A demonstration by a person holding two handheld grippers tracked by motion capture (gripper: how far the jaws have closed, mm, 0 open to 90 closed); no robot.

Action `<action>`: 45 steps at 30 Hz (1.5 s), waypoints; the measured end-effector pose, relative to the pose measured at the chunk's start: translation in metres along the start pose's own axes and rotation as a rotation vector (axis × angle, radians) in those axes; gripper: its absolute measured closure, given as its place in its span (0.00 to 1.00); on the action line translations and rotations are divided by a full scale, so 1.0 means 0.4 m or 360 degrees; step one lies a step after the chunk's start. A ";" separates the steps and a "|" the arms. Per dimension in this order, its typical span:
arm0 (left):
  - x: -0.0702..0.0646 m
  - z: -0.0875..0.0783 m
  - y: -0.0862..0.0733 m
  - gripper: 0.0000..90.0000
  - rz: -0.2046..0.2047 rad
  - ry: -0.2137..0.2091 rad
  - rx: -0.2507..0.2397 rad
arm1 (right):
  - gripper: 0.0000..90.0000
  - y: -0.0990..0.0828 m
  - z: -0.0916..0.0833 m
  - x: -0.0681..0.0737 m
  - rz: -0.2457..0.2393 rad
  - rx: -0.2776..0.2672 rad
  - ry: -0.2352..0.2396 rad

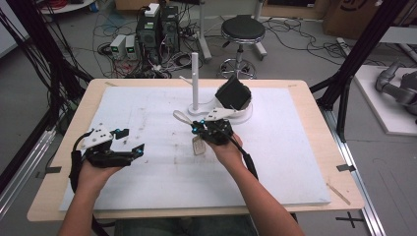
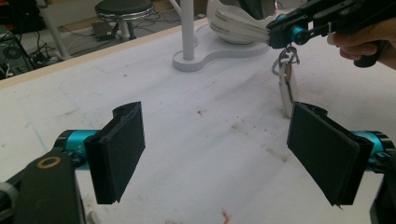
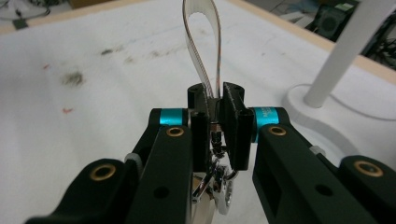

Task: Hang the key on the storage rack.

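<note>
A messy room with cables on the floor and a black stool point(image 1: 242, 30) at 12 o'clock sits behind a wooden worktop point(image 1: 69, 128) with a white mat point(image 1: 275, 162) on top. On the mat, at 12 o'clock from the hands, stands a white stand point(image 1: 195, 81) with a tall thin pole, and its flat foot also carries a white ribbed cup point(image 2: 236, 28) with a dark thing point(image 1: 233, 93) in it; I cannot tell what that dark thing is. The right claw point(image 3: 216, 114) is squeezed tight on a white strap loop point(image 3: 201, 42) that sticks up out of the jaws. Under the jaws hang a shiny metal clip point(image 3: 219, 179) and a small tag point(image 1: 197, 145), so this is a key strap, held in the air just in front of the stand. I think the loop is held pointing up so it can slip over the pole like a ring on a peg. The left claw point(image 2: 217, 154) is wide open with nothing between its two black pads. It waits at 9 o'clock from the strap, low over the mat, maybe ready to help steady the tag.
</note>
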State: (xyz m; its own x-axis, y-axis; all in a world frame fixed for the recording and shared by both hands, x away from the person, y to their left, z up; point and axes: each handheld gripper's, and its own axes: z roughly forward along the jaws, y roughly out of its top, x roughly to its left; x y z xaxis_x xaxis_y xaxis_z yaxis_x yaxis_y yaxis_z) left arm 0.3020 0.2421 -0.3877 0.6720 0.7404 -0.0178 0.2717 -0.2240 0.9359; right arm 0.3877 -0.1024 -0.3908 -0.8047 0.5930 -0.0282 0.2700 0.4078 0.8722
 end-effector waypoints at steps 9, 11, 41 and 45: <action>0.007 0.035 0.014 0.21 0.0027 0.0012 0.0007 | 0.92 0.029 -0.045 -0.056 0.0067 -0.0136 -0.0121; 0.008 0.036 0.014 0.21 0.0026 0.0012 0.0010 | 0.92 0.040 -0.055 -0.068 0.0073 -0.0166 -0.0147; 0.000 0.034 0.021 0.21 0.0057 0.0010 0.0032 | 0.92 0.182 -0.066 -0.127 -0.0023 -0.0234 -0.0406; 0.000 0.035 0.020 0.21 0.0060 0.0015 0.0041 | 0.92 0.179 -0.053 -0.129 -0.0017 -0.0202 -0.0409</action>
State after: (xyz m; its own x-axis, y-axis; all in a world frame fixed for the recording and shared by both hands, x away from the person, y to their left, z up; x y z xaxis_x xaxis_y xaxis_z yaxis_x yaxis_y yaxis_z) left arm 0.3137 0.2314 -0.3851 0.6757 0.7369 0.0205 0.2639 -0.2678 0.9266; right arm 0.4374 -0.1187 -0.3167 -0.6424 0.7523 -0.1462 0.1810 0.3343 0.9249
